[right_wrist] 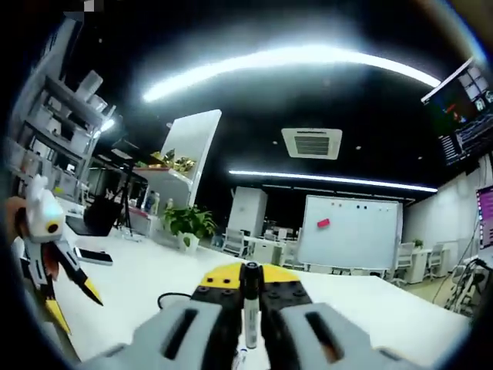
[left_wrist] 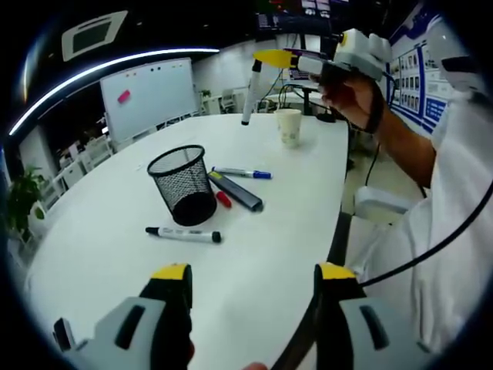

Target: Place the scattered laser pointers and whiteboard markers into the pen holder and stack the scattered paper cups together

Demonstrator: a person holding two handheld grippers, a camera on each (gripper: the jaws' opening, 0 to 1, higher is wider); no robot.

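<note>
My left gripper [left_wrist: 254, 274] is open low over the near edge of the white table [left_wrist: 108, 254], nothing between its yellow-tipped jaws. A black mesh pen holder [left_wrist: 183, 185] stands upright mid-table. Beside it lie a black marker [left_wrist: 183, 233], a blue-capped marker [left_wrist: 243, 173], a dark flat laser pointer [left_wrist: 236, 191] and a small red-tipped piece [left_wrist: 223, 199]. A paper cup [left_wrist: 289, 126] stands farther back. My right gripper [left_wrist: 268, 58] is raised high above the table, shut on a white whiteboard marker [left_wrist: 251, 92] that hangs down. That marker [right_wrist: 251, 304] sits clamped between the right gripper [right_wrist: 251, 274] jaws.
A person's hand and white sleeve [left_wrist: 431, 193] are at the right, with a black cable trailing. A whiteboard [left_wrist: 150, 96] and chairs stand behind the table. The left gripper [right_wrist: 73, 302] shows at the left edge. The table's edge curves near my left gripper.
</note>
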